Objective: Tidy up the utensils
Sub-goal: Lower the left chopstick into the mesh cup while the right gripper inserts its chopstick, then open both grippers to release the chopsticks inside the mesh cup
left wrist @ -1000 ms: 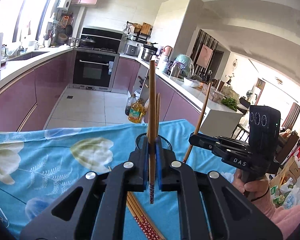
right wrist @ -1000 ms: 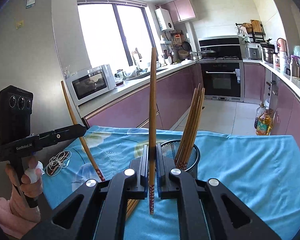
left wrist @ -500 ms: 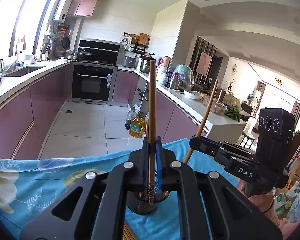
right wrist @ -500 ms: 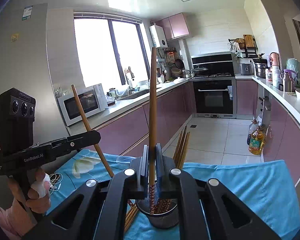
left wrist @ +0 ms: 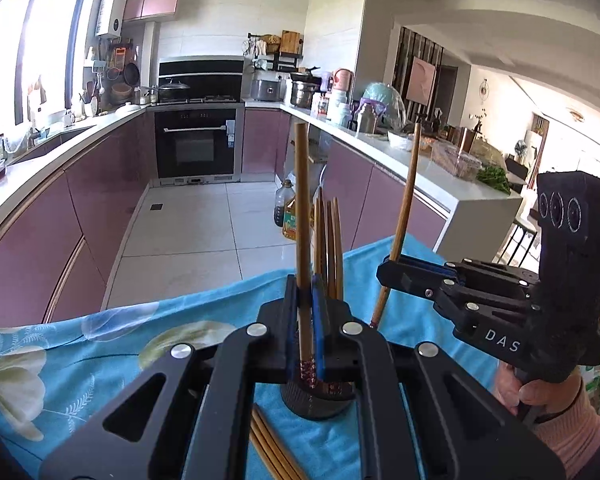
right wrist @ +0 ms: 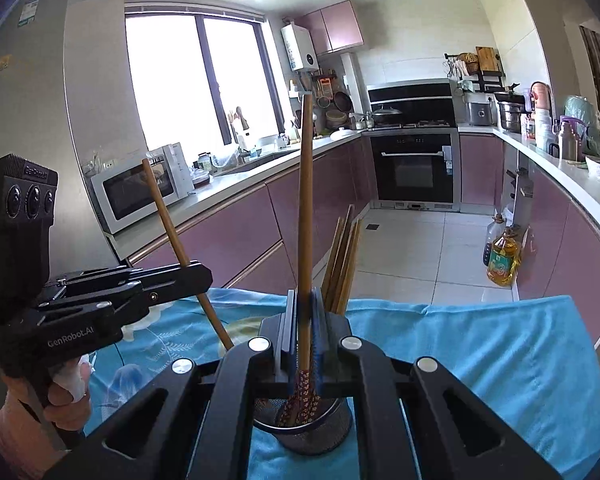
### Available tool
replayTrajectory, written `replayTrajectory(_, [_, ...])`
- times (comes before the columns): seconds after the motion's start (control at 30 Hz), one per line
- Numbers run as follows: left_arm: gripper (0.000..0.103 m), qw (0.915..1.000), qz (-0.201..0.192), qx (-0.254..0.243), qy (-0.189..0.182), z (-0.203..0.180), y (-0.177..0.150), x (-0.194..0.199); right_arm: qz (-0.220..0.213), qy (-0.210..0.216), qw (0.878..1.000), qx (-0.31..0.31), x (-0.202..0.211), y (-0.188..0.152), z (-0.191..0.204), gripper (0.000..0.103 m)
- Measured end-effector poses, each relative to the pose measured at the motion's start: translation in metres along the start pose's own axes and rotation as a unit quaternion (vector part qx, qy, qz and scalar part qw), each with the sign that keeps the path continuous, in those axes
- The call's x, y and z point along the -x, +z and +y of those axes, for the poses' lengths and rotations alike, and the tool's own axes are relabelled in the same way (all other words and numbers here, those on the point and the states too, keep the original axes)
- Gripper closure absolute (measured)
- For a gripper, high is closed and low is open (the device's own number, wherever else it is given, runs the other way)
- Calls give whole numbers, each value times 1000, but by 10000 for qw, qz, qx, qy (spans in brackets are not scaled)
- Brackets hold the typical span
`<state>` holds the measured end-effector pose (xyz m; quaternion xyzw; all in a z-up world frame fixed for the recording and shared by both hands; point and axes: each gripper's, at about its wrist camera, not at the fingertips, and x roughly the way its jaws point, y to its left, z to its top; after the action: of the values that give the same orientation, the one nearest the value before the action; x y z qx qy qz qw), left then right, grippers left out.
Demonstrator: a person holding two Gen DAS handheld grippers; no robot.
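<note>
Both hand-held grippers are clamped on upright chopsticks: the left hand-held gripper (left wrist: 306, 320) on one chopstick (left wrist: 302, 220), the right hand-held gripper (right wrist: 305, 336) on another chopstick (right wrist: 306, 200), patterned tips over the mesh holder (right wrist: 304, 432) on the blue-clothed tabletop (right wrist: 480, 360). Releasing off-centre could drop one outside or tip the holder.

A home kitchen: pink cabinets (right wrist: 236, 232), built-in oven (left wrist: 196, 148), microwave (right wrist: 140, 188) and cluttered countertops (left wrist: 388, 148).
</note>
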<state>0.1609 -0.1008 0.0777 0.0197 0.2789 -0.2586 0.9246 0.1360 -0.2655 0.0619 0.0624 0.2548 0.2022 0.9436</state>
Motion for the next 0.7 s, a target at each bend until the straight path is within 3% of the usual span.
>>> replayTrajectory(0.23, [96,9980,562,-292,-43,-9,-15,-33,631,16,9979,-117,-21,-15,-3,97])
replayTrajectory(0.33, [96,9977,605,-305,1,-7,-18,-41,776,-11,9967,-237,-28,-19,-10,97])
replayTrajectory(0.57, [95,9975,680,-180,86,-4,-22,-53,746,-44,9965,-385,-27,-18,-16,95])
replayTrajectory(0.63, [95,9975,678,-140,101,-1,-24,-53,710,-43,9967,-395,-25,-18,-15,86])
replayTrajectory(0.7, [94,9976,675,-99,111,1,-27,-50,670,-74,9970,-368,-23,-18,-15,85])
